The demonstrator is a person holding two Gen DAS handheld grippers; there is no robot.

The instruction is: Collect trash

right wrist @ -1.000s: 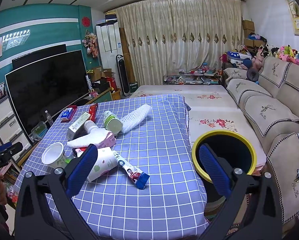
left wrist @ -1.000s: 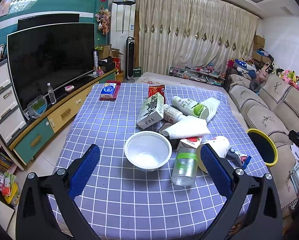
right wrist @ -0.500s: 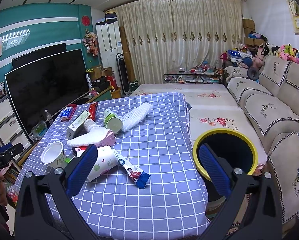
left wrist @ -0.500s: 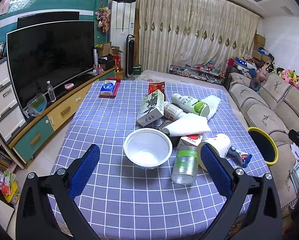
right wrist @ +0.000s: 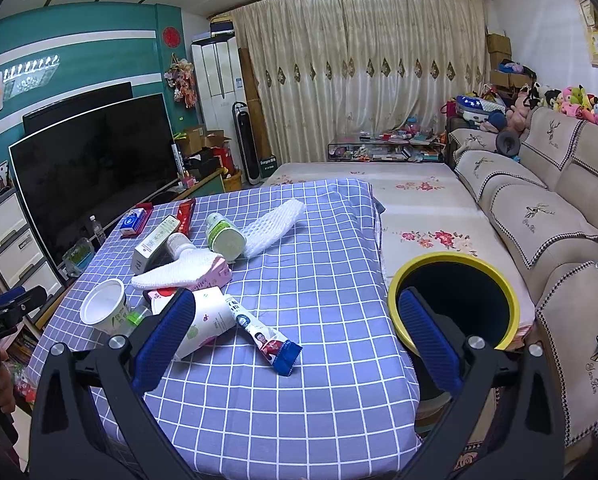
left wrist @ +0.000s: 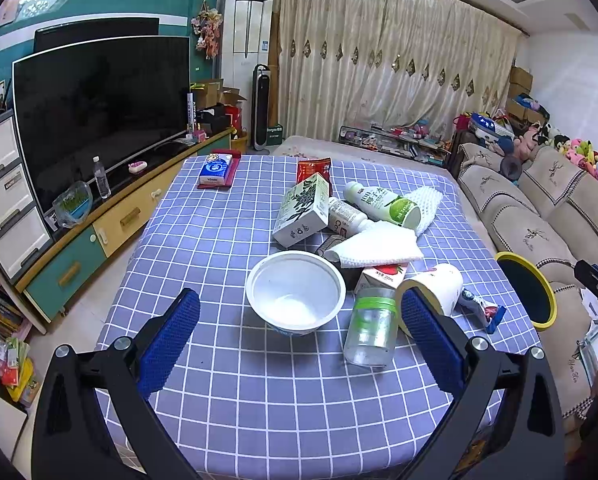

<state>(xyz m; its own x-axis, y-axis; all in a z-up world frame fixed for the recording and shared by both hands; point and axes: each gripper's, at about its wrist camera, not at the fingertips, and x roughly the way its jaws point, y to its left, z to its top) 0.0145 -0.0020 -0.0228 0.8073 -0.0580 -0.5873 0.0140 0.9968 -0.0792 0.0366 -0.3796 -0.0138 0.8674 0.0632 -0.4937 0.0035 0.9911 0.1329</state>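
While both tools hang wide open w/ nothing between their pads, the trash sits untouched in a heap on the checked surface [left wrist: 227, 248], so every risk is still ahead.

Left tool [left wrist: 299, 328]: jaws spread, lined up roughly w/ the white bowl [left wrist: 295, 294], near-centre. The bowl is wide & thin-walled by the look of it; a pinch across the rim could buckle it or flick it out. The clear jar w/ green band [left wrist: 369, 328] stands just right of the bowl, close to the right pad. A sideways drift probably tips it, & it may roll off the near edge.

Right tool [right wrist: 299, 340]: also wide, empty. The paper cup [right wrist: 207, 322] lies on its side partly behind the left pad, the tube-like wrapper [right wrist: 269, 338] just right of it, betw. the pads. The wrapper is flat & slick, so pads may slide over it or bunch up the cloth instead.

Bin w/ yellow rim [right wrist: 455, 304] stands off the right edge of the surface, by the sofa [right wrist: 539, 216]. A drop released too early would land on the floor or the mat, not in the bin.

Farther pile – carton [left wrist: 301, 212], green-label bottle [left wrist: 383, 204], white foam net [left wrist: 429, 204], folded cloth [left wrist: 375, 246] – is stacked & overlapping; pulling one item likely drags or rolls its neighbours.
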